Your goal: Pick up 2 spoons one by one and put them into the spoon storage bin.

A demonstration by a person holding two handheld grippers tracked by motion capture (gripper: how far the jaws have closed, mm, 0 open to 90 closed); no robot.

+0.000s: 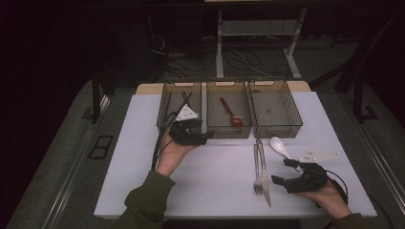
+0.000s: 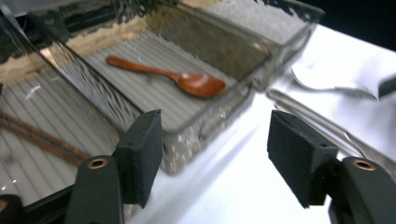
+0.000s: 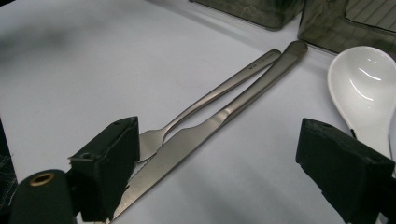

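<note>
Sorting is partly done: the wooden spoon lies in the middle bin, chopsticks in the left bin. The fork, knife and white spoon remain on the table, lower right. Left claw hovers at the bins, jaws apart, empty. Right claw rests low beside the knife, jaws apart.
</note>
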